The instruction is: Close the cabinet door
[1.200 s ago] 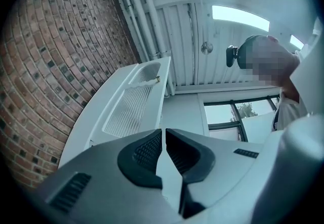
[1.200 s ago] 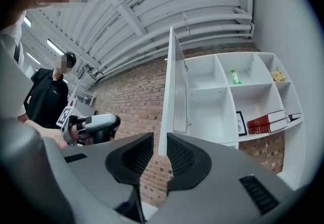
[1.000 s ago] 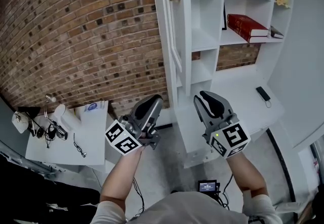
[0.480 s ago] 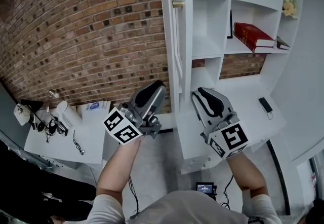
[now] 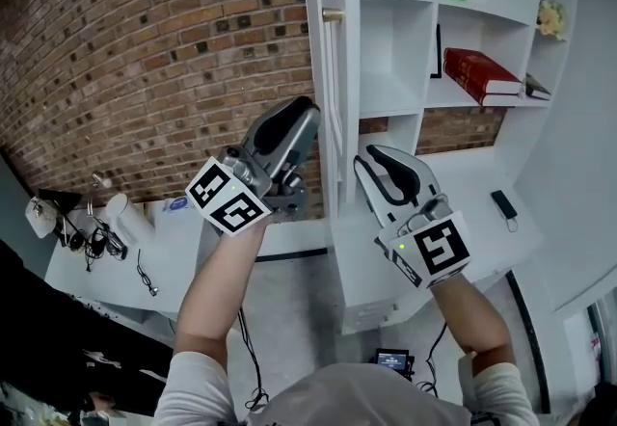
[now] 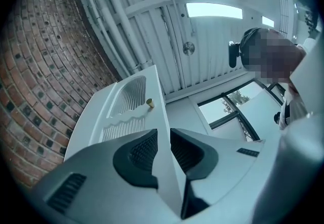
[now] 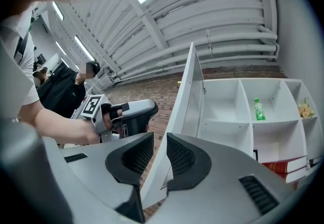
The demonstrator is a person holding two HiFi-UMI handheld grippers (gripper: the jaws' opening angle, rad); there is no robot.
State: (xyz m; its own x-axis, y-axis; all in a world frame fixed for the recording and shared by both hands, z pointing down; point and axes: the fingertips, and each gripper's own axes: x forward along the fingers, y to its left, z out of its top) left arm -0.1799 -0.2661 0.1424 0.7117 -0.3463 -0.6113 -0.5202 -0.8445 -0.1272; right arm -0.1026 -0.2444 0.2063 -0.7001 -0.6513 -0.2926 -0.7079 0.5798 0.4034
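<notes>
The white painted, panelled wooden cabinet door (image 5: 333, 77) stands swung open, edge-on to us, between our 2 grippers: just right of the left gripper (image 5: 292, 116) and just left of the right gripper (image 5: 374, 167). Its small round brass knob (image 5: 333, 16) sits on the face turned towards the left gripper, above and beyond that gripper's tip. The tall white open-shelved cabinet (image 5: 390, 114) lies beyond and to the right of the right gripper. A red brick wall (image 5: 145, 58) fills the space to the left of the left gripper.

Both grippers hold nothing. Each has its 2 jaws a narrow gap apart, and in each gripper view the door's thin edge lines up with that gap, further off. We cannot tell whether the left gripper touches the door.

We judge the door stiff, fairly light and free to swing on its hinges, with smooth paint that may slip under a pinch. A flat push on the knob-side face, near the free edge, looks the safest hold.
</notes>
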